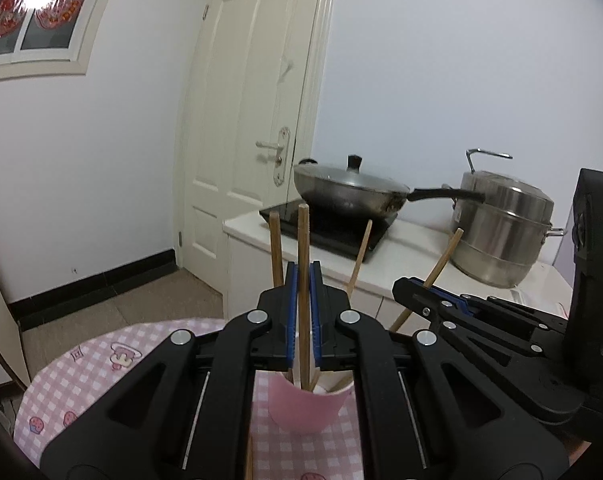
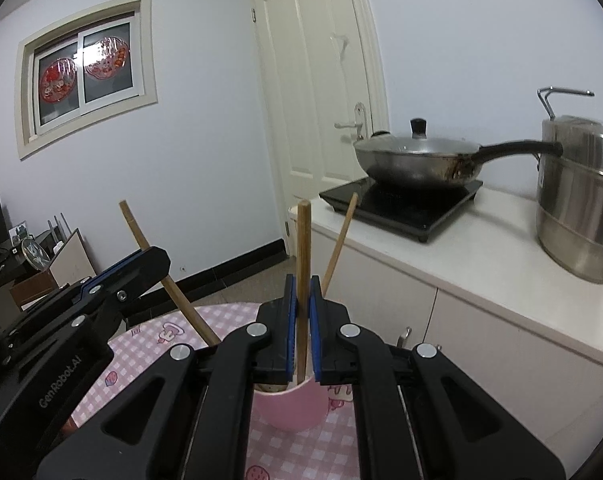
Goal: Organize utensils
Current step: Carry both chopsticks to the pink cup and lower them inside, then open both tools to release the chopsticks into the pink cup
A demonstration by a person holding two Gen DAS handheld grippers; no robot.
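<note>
Both grippers clamp chopsticks over a pink cup.

Centre frame in the left wrist view, the left gripper (image 1: 304, 280) is clenched on an upright chopstick (image 1: 303, 240) whose lower end sits inside the pink cup (image 1: 305, 410) on the checked tablecloth (image 1: 81, 376). In the right wrist view, the right gripper (image 2: 302, 292) likewise grips a second chopstick (image 2: 303, 240) standing in the cup, other chopsticks leaning beside.

Both wrist views look closely over the pink cup (image 1: 305, 408) toward the stove counter (image 2: 481, 256).
</note>
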